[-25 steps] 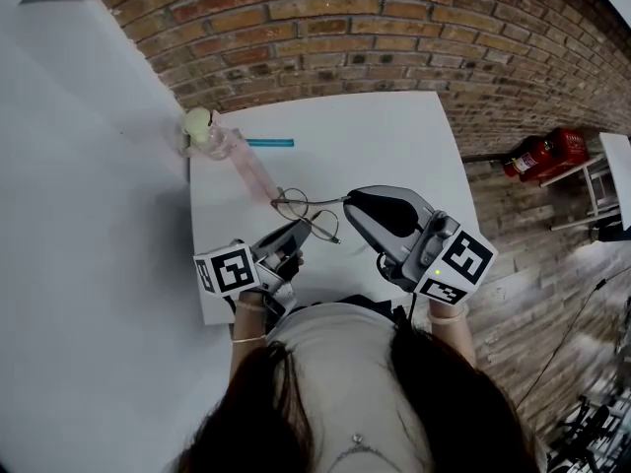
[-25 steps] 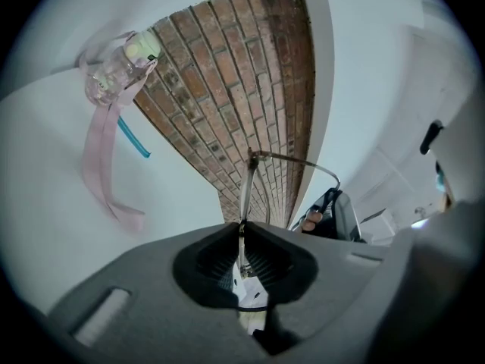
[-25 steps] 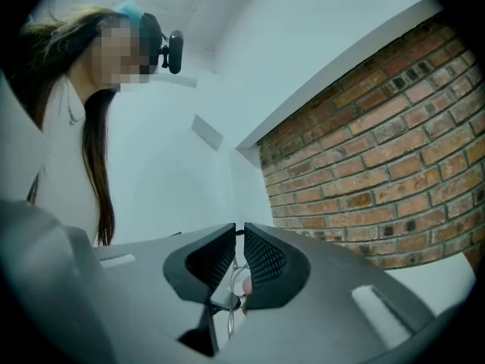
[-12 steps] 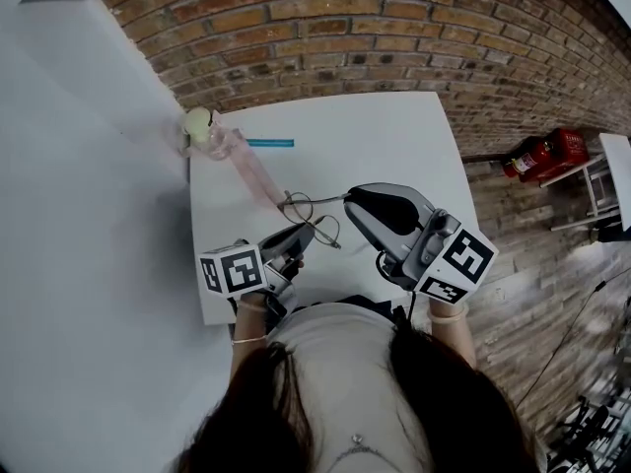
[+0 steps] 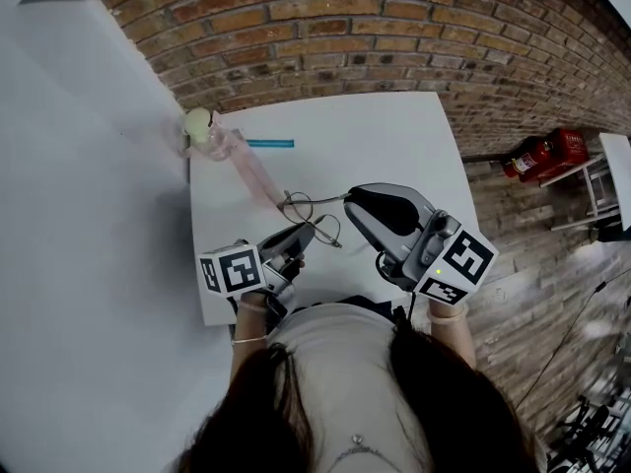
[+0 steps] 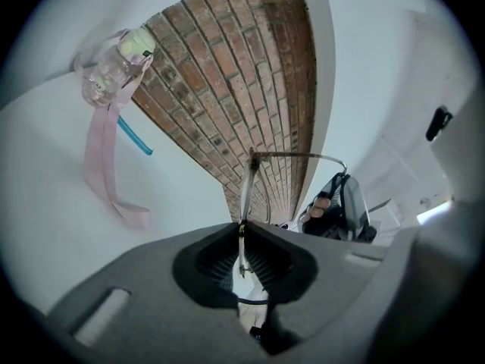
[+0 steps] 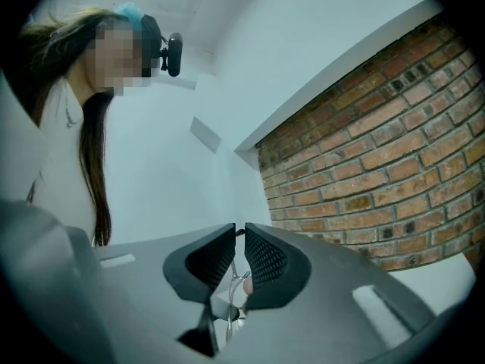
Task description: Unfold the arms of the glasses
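Pinching the glasses [image 5: 312,217] near the clear bottle [image 5: 211,136], we have left gripper [image 5: 299,235] and right gripper [image 5: 348,201] both closed on them.

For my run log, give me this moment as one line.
left gripper: shut on glasses | right gripper: shut on arm tip | arm: opened out, not folded flat
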`<state>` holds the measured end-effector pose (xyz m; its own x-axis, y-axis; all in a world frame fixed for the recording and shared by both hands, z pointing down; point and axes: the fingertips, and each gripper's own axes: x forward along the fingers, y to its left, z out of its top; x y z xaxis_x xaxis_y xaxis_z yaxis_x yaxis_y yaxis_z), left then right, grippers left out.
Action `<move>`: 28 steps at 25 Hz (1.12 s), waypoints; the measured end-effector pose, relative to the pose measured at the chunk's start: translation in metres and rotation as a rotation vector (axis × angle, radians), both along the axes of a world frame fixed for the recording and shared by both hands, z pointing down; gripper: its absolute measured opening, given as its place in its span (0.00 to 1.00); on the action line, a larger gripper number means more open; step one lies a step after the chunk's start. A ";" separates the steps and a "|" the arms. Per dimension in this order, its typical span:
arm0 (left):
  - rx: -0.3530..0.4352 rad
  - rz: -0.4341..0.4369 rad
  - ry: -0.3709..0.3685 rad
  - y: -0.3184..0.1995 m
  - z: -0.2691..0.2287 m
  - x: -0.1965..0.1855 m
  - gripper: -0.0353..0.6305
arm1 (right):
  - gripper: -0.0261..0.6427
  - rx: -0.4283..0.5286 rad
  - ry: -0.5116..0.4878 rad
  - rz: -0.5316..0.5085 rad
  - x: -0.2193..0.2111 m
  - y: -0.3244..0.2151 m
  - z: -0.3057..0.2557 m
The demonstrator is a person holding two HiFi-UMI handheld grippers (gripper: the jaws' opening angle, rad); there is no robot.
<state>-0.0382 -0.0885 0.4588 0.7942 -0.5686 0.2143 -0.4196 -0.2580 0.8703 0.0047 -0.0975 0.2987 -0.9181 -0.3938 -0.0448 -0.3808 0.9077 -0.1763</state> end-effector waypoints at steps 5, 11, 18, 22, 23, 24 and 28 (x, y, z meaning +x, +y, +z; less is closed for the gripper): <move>-0.006 -0.009 0.040 0.000 -0.002 0.000 0.09 | 0.10 -0.003 -0.010 -0.005 0.000 0.002 -0.002; -0.009 -0.033 0.078 -0.001 -0.006 -0.005 0.09 | 0.12 -0.011 -0.017 -0.001 0.002 0.002 -0.001; -0.001 -0.059 0.112 -0.003 -0.011 -0.010 0.09 | 0.12 -0.029 0.005 0.004 0.001 0.002 0.009; 0.006 -0.062 0.111 -0.003 -0.013 -0.009 0.09 | 0.12 -0.044 0.039 -0.002 -0.004 0.004 0.020; 0.007 -0.062 0.107 -0.003 -0.013 -0.008 0.09 | 0.12 -0.047 0.048 -0.006 -0.006 0.005 0.023; 0.009 -0.062 0.103 -0.003 -0.012 -0.008 0.09 | 0.12 -0.050 0.057 -0.011 -0.008 0.006 0.026; 0.020 -0.059 0.076 -0.003 -0.013 -0.007 0.09 | 0.12 -0.059 0.090 -0.029 -0.015 0.009 0.037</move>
